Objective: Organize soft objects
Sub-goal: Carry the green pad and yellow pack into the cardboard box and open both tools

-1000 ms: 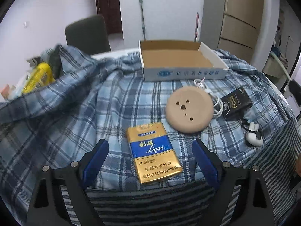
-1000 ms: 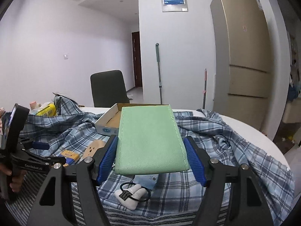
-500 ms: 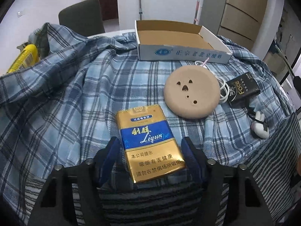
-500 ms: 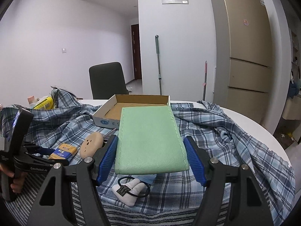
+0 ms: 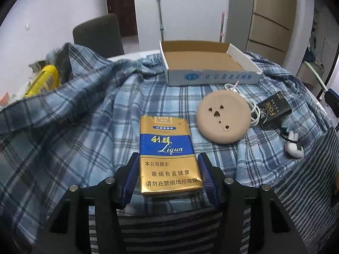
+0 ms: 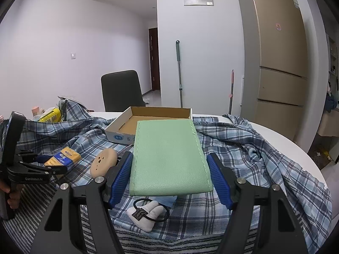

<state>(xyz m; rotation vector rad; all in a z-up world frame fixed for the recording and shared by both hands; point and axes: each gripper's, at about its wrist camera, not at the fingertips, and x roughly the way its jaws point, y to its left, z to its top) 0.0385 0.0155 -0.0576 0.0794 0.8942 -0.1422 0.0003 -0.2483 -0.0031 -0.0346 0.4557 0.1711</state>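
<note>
The left gripper (image 5: 168, 173) had just been closing on the gold pack (image 5: 167, 154). The pack sat between its blue pads (image 5: 131, 175), and the pads looked like they touched its two long sides at the near end. The pack lay on the plaid cloth (image 5: 84, 116), near the front and well short of the box (image 5: 203, 63) at the far side.

I think the pack was light and a bit soft. A hard squeeze could dent it. Its shiny wrap might be slippery. Holding it by the long sides, close to the middle, would be best, so it would not tip.

The right gripper (image 6: 172, 176) held a green pouch (image 6: 169, 156) up off the cloth. Its pads pressed on both sides of the pouch. The pouch looked flat, soft and bendy, so its far end could droop.

The tan round pad (image 5: 222, 118) lay just right of the pack, with a white cord (image 5: 252, 110) beside it. A black packet (image 5: 273, 112) and a small white toy (image 5: 293, 146) lay farther right.
</note>
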